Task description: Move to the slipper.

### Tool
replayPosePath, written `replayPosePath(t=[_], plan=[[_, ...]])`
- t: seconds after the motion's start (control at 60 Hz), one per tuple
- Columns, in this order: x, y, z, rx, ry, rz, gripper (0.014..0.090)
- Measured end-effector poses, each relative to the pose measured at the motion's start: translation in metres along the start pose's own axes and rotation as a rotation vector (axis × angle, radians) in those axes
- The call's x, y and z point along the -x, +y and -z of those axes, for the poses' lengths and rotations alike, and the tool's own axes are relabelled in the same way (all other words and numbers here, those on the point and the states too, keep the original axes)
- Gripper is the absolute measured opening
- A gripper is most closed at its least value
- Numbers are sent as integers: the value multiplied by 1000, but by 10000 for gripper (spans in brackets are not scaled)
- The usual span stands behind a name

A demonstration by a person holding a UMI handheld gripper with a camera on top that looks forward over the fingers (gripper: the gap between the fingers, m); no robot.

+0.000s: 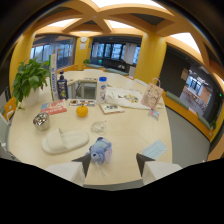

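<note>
A white slipper (pixel 64 141) lies on the cream table (pixel 130 131), ahead of the fingers and off to the left of them. My gripper (pixel 114 161) is open, its two dark fingertips (pixel 84 161) spread wide near the table's front edge. A small blue plush toy (pixel 100 149) sits on the table between the fingertips, closer to the left one, with a gap on each side. Nothing is held.
Beyond the slipper stand a metal bowl (pixel 41 120), an orange (pixel 81 110), a dark bottle (pixel 62 86), a potted plant (pixel 29 77), a clear bottle (pixel 102 89), a glass (pixel 98 126) and a paper bag (pixel 152 94). A light blue card (pixel 154 149) lies right of the fingers.
</note>
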Motion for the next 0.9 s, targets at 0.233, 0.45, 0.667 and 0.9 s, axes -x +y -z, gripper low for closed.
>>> replayPosePath(t=[0.233,0.45,0.667,0.9], plan=[[38,31,22,31,-27,5,857],[122,54,20,59,-141,5,857],[195,35,-27,15,-199,5,860],[227,24,-71,9,-217,-13,861]])
